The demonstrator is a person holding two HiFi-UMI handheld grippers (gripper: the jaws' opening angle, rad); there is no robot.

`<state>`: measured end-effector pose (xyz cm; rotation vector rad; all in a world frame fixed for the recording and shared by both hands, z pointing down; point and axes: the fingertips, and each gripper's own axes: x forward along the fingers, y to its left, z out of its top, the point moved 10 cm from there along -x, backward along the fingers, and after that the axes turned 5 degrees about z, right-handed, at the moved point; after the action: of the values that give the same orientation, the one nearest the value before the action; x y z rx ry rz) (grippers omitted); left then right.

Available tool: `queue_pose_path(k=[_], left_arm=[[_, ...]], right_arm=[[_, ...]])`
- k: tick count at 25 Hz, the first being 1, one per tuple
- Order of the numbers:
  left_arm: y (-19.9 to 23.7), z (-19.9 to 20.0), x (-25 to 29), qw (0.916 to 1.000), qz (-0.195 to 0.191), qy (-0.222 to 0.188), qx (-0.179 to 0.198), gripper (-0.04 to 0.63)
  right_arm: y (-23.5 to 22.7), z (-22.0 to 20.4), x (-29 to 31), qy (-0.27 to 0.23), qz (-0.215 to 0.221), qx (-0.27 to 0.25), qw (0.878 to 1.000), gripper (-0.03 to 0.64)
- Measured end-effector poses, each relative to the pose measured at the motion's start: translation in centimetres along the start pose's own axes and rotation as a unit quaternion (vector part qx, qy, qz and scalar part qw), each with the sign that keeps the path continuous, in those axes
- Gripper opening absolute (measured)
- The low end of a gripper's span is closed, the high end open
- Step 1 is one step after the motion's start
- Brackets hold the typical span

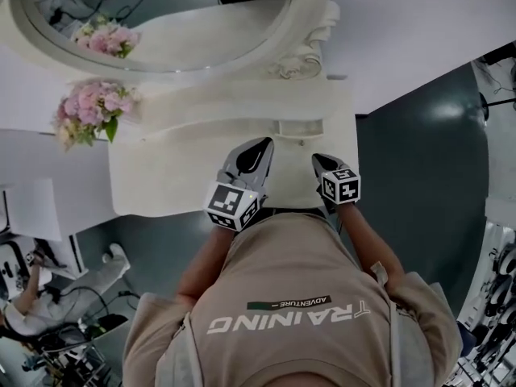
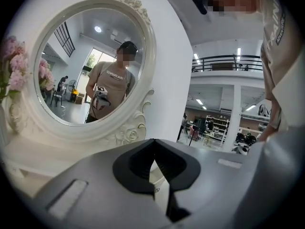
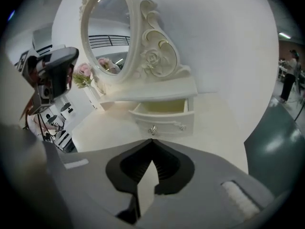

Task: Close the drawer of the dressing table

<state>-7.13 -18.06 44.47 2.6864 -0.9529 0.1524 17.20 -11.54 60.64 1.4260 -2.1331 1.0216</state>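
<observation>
The white dressing table (image 1: 161, 180) carries an oval mirror (image 1: 153, 51) on a carved base. Its small drawer (image 3: 164, 114) stands pulled out under the mirror shelf, with the pale inside showing and a metal knob (image 3: 152, 130) on the front. In the head view the drawer (image 1: 301, 127) lies just beyond both grippers. My left gripper (image 1: 264, 142) hovers over the tabletop, shut with nothing in it, and faces the mirror (image 2: 90, 66). My right gripper (image 1: 317, 158) is also shut and empty. In its own view the right gripper (image 3: 151, 140) points at the drawer front, a short way off.
A vase of pink flowers (image 1: 89, 107) stands at the table's left, also visible as flowers (image 3: 83, 75). Dark green floor (image 1: 419, 176) lies past the table's right edge. A white wall rises behind the mirror. Another person (image 1: 48, 297) and equipment are at the lower left.
</observation>
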Motion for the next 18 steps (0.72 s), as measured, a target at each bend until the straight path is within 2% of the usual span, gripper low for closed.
queue_pose_path(k=[4,10,18], left_arm=[[1.2,-0.9,-0.9,0.9996,0.022,0.002,-0.015,0.015],[2.5,-3.3,-1.6,0.9974,0.053,0.018,-0.045,0.015],[3.2,-2.8,-1.8,0.9974,0.057,0.007,-0.043,0.015]], right_arm=[[-0.2,0.0,2.4,0.020,0.012,0.039,0.999,0.003],[0.4,0.4,4.8,0.053,0.025,0.057,0.997,0.003],[-0.2,0.8,6.3,0.082,0.005,0.094,0.992,0.003]])
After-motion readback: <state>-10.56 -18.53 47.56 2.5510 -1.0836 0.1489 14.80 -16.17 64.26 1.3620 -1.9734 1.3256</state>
